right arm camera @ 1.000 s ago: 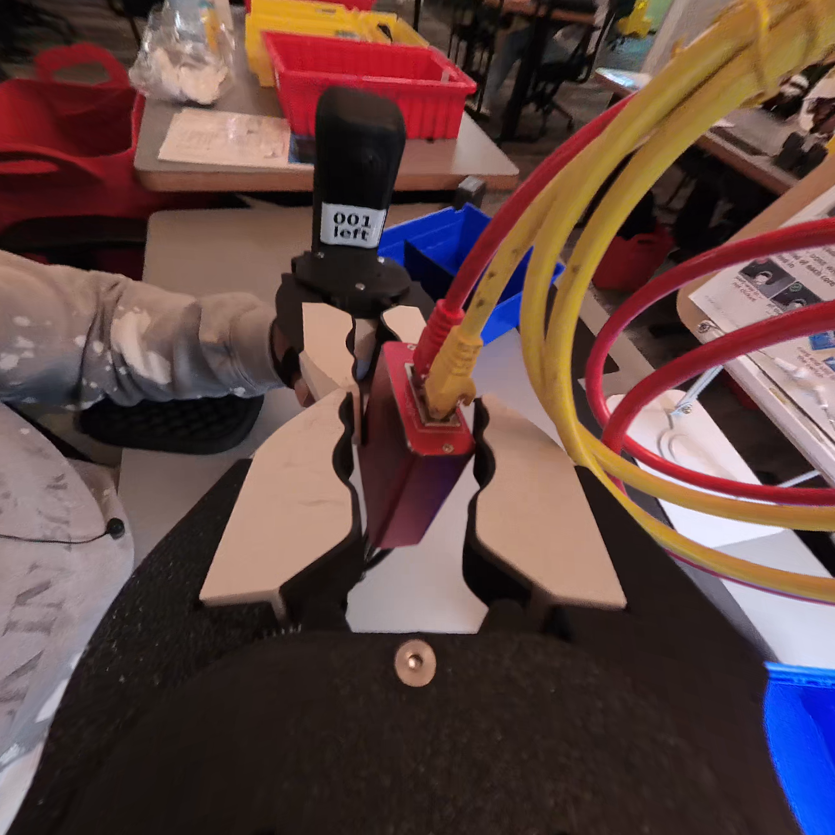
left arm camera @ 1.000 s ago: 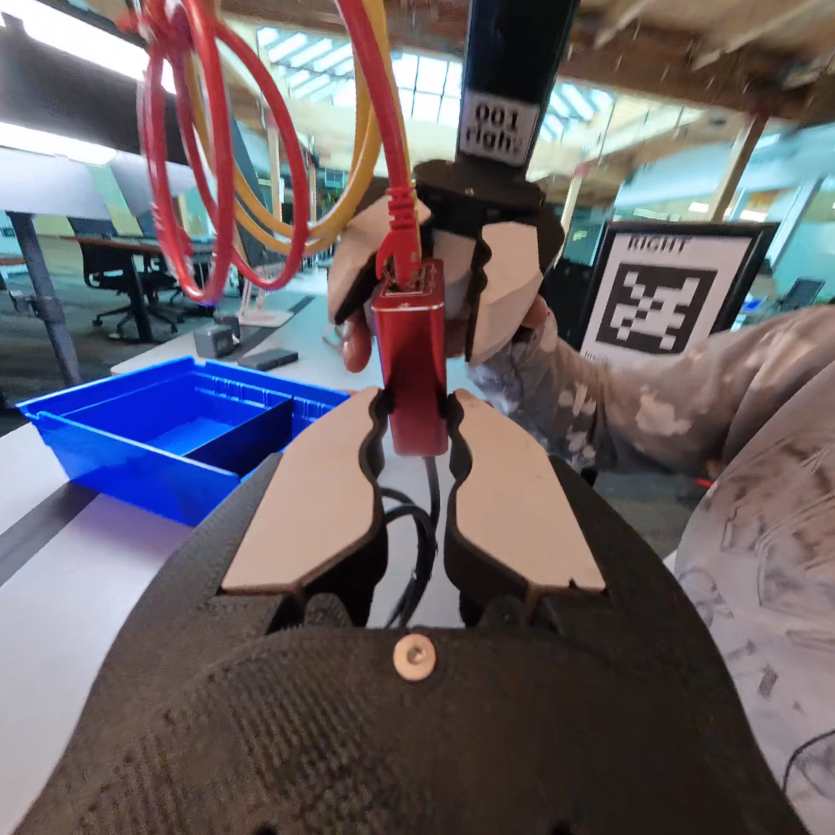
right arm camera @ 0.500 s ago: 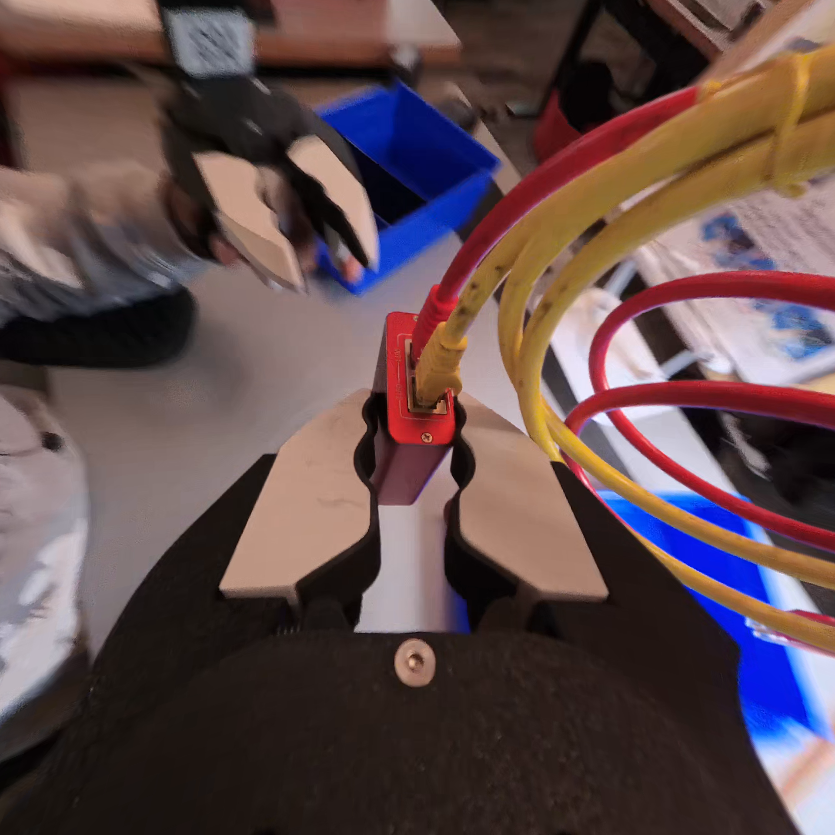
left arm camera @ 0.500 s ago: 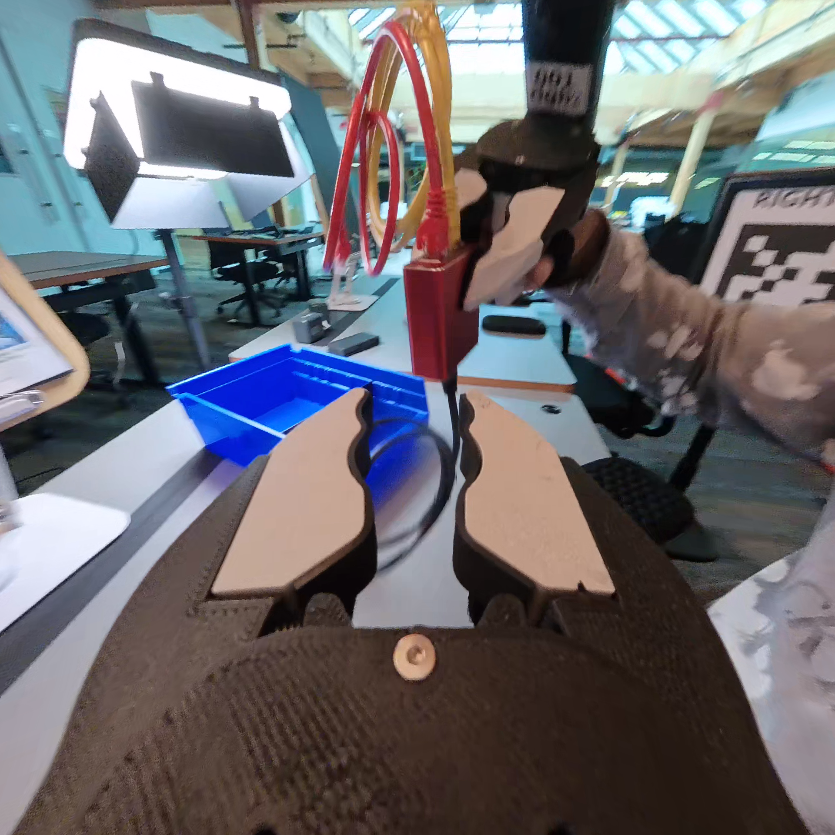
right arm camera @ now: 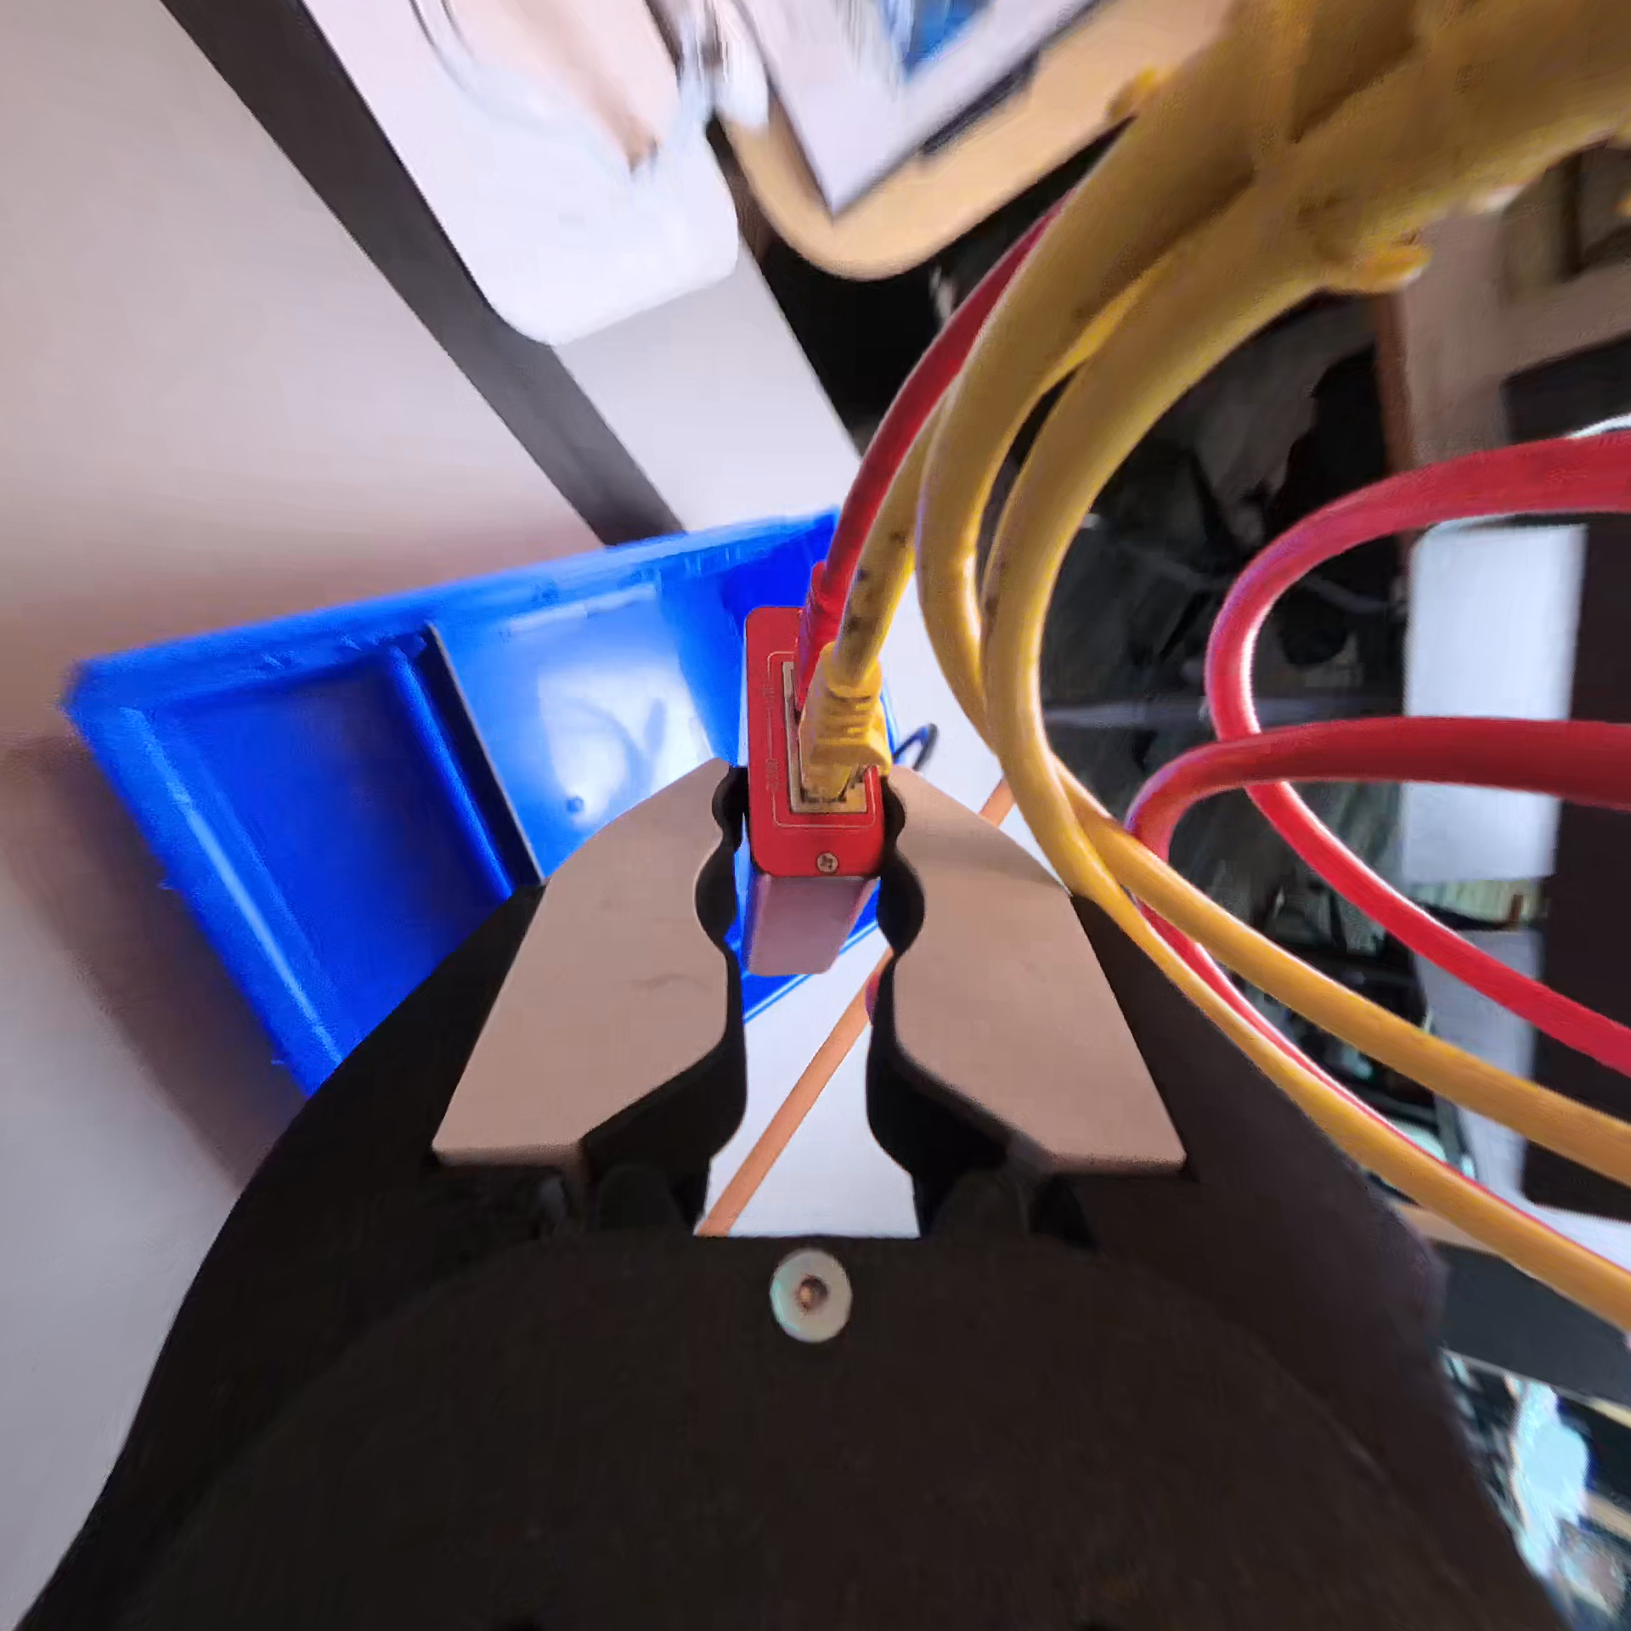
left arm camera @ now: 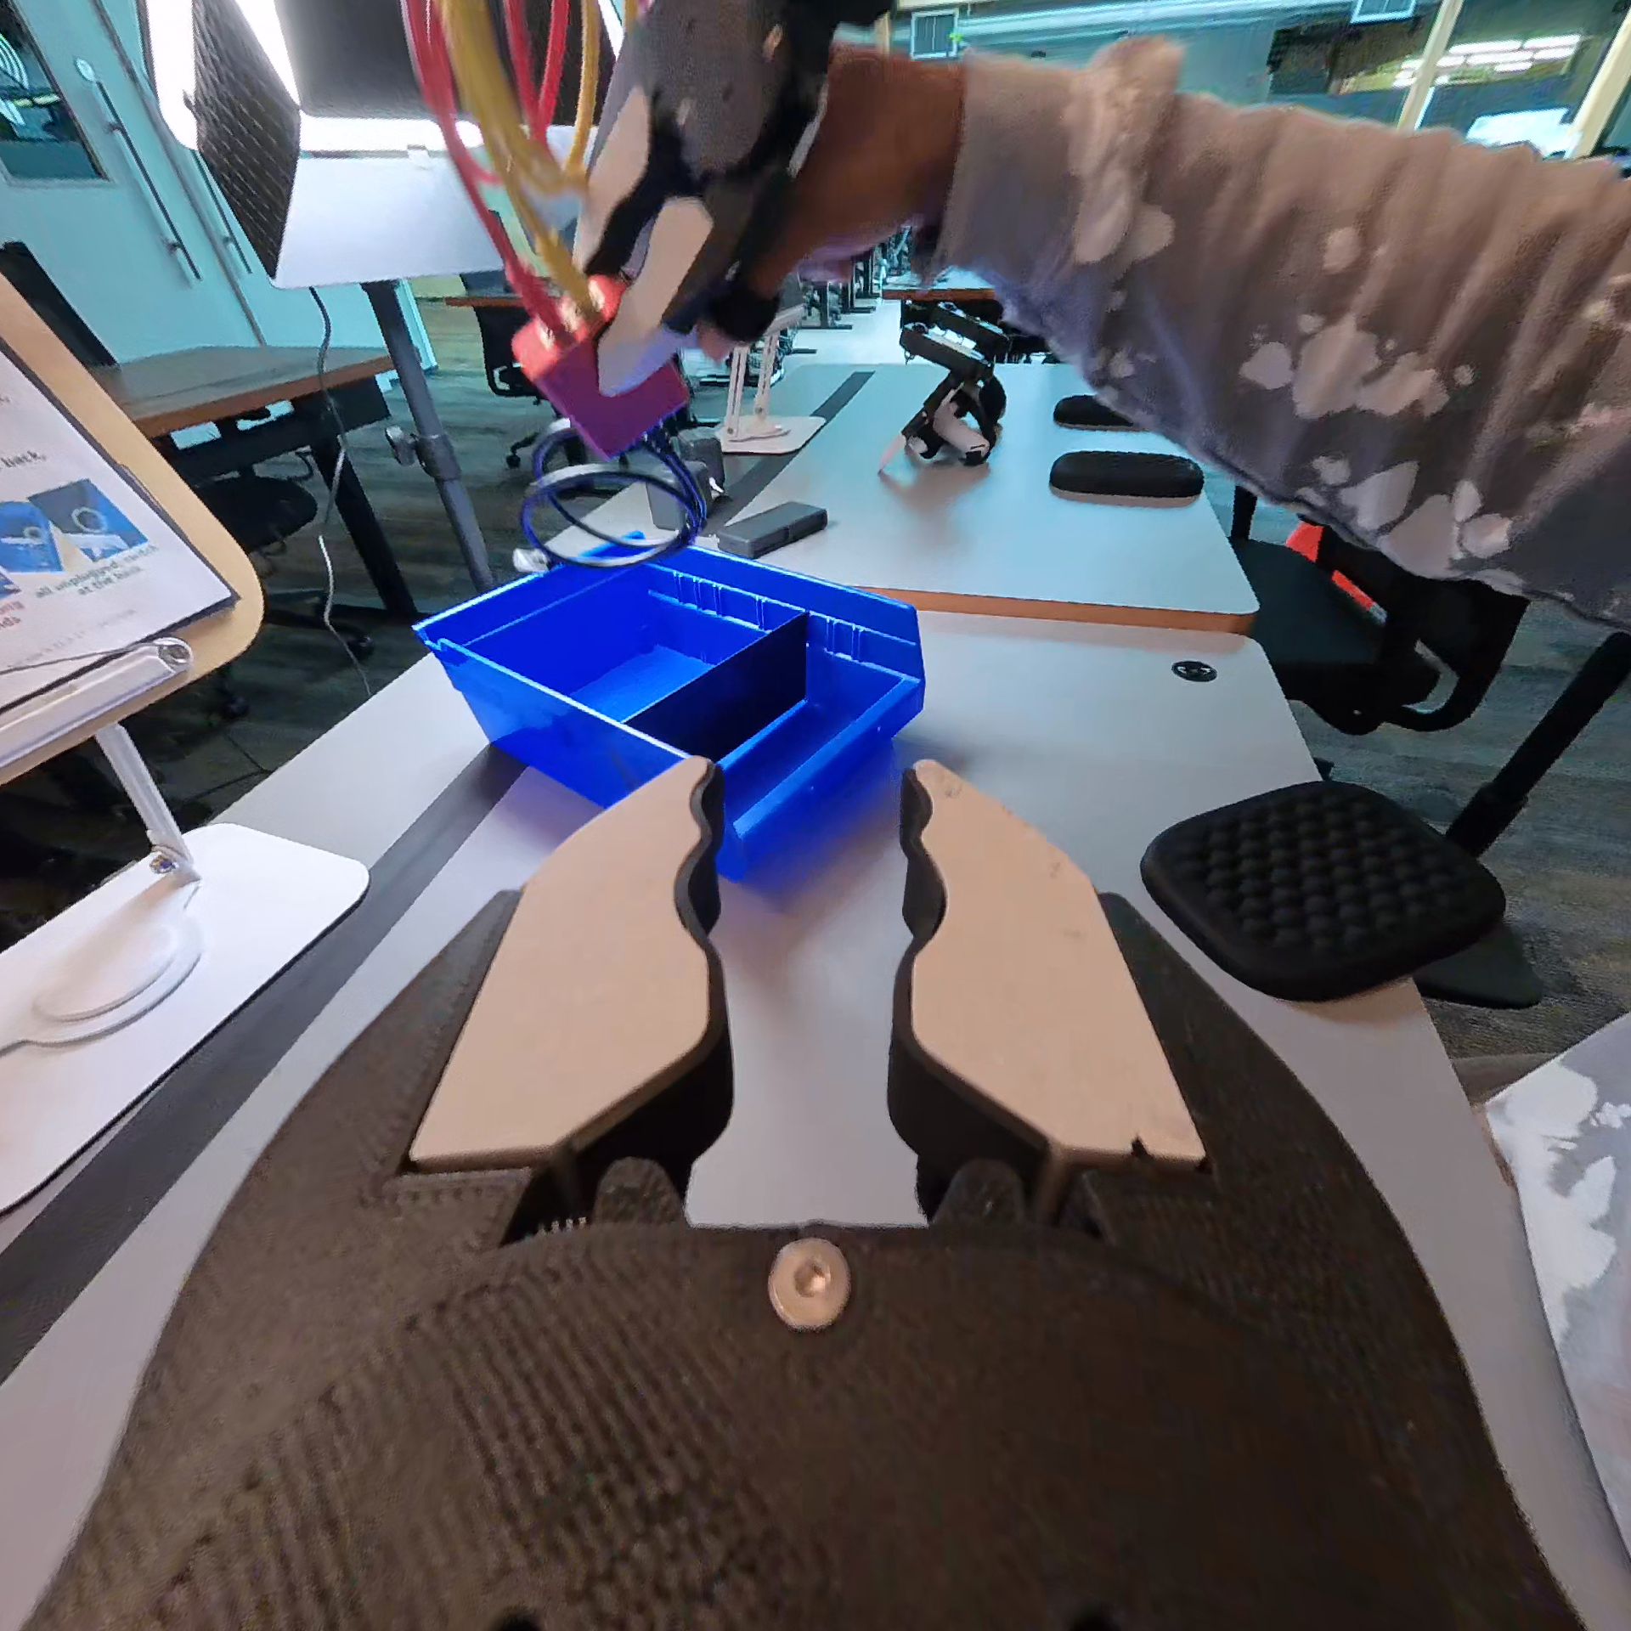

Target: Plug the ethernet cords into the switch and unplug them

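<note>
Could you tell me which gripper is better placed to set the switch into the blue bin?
Right gripper: it is shut on the red switch above the blue bin. Left gripper is open and empty.

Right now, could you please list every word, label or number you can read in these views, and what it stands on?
Printed sheet on the stand, left: bears writing, which I won't copy out.
Red switch in the right gripper: fine port markings, too small to read.
Nothing else bears text.

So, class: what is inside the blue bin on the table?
The blue bin holds only a dark divider; its visible floor is bare. The near compartment's floor is hidden by the wall and the left gripper.
</note>
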